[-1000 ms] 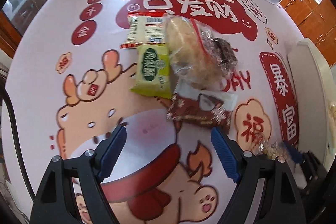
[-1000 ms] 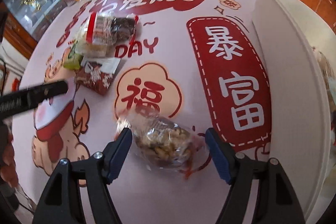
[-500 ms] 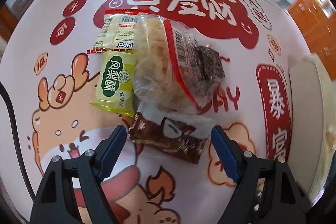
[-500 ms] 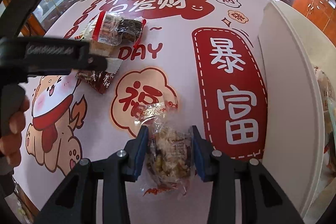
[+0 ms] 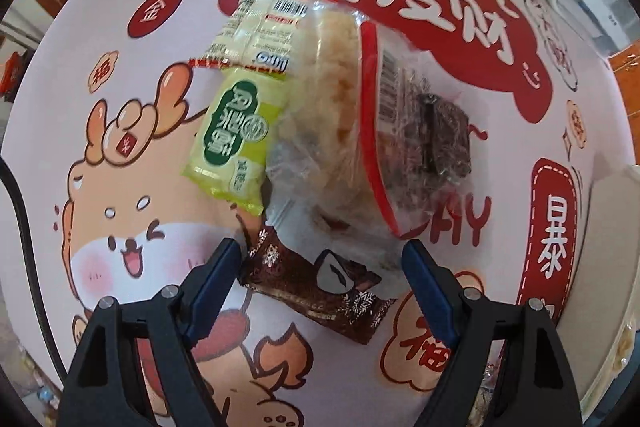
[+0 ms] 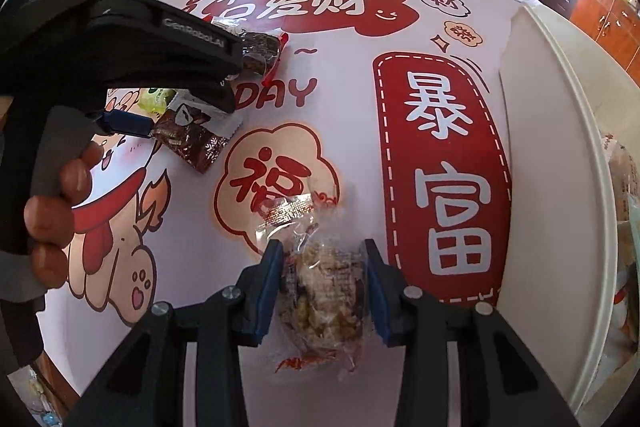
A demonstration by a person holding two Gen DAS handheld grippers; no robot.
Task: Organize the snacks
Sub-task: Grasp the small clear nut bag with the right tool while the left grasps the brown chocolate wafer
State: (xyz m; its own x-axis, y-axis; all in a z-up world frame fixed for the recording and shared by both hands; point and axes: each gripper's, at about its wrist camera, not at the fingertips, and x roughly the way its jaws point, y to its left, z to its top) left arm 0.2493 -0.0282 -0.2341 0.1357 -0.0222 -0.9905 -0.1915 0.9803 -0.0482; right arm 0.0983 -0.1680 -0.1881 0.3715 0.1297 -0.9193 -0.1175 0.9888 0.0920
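Your right gripper (image 6: 324, 287) clamps the nut packet (image 6: 326, 299); your left gripper (image 5: 322, 271) (jaws apart) hangs over the brown wrapper (image 5: 312, 291).

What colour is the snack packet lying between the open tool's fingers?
Dark brown packet with white snowflake-like prints and a white patch, clearest in the left wrist view.

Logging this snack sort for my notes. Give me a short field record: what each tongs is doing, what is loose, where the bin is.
right tongs: shut on nut bag
left tongs: open, over brown packet
loose pile: green packet, white packet, clear bag
white bin: right edge of table
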